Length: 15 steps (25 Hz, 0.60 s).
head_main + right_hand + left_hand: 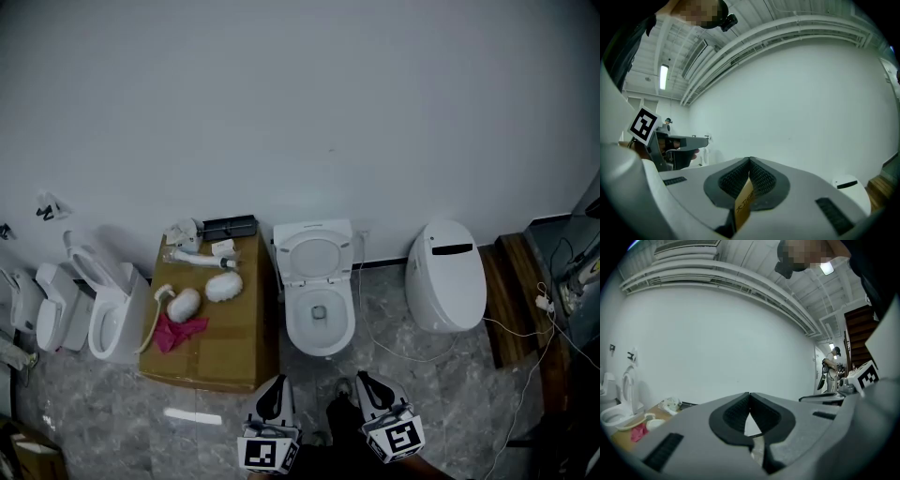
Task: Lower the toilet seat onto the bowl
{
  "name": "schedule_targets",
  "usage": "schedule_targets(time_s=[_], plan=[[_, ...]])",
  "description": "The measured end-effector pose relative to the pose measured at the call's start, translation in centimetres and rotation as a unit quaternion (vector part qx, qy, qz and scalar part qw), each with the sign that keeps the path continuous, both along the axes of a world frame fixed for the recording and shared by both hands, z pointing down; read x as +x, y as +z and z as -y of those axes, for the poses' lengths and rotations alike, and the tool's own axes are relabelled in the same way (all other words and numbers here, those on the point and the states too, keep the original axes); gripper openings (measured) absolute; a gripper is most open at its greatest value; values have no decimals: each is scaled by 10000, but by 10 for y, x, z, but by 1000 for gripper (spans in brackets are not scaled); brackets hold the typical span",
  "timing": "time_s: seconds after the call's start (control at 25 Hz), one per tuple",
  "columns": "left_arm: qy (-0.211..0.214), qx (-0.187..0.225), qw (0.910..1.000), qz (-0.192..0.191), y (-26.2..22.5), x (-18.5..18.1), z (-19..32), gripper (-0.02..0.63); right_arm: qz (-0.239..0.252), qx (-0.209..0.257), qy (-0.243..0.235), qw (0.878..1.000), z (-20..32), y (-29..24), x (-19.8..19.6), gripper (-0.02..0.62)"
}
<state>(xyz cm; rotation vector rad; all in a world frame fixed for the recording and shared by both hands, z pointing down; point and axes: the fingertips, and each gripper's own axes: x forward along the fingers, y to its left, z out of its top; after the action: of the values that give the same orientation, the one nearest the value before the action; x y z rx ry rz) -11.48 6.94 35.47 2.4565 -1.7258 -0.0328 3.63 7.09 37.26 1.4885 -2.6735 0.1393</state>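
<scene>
The white toilet stands against the wall in the middle of the head view, its seat [292, 258] raised upright against the tank and the bowl [294, 325] uncovered. My left gripper [275, 384] and right gripper [367, 381] hover side by side over the floor in front of the bowl, well short of it. Both are shut, pads meeting in the left gripper view [749, 395] and the right gripper view [750, 160]. A tan printed strip [744, 204] shows in the slit below the right pads; I cannot tell whether it is held or lies behind.
A cardboard box [234, 352] with white fittings and a pink cloth [174, 332] sits left of the toilet. Another open toilet [111, 309] stands further left. A closed white toilet [447, 277] and a wooden platform [507, 300] with cables are at the right. A person [832, 367] stands far off.
</scene>
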Motion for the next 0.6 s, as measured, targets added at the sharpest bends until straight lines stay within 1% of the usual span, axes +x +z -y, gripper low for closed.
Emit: schedule_targets(time_s=[0.28,0.4,0.6], plan=[[-350,-91,9993,-23,-2,11,92,9,-21,-113,-365,9993,96,3,13,21],[-441,-134,9989,-9,0,19,121,9,16,-171,-492,9986,129,2,22,21],[-547,-218,9982,140,1,24,158,9,-11,-96,-622,9980,175,-2,30,21]])
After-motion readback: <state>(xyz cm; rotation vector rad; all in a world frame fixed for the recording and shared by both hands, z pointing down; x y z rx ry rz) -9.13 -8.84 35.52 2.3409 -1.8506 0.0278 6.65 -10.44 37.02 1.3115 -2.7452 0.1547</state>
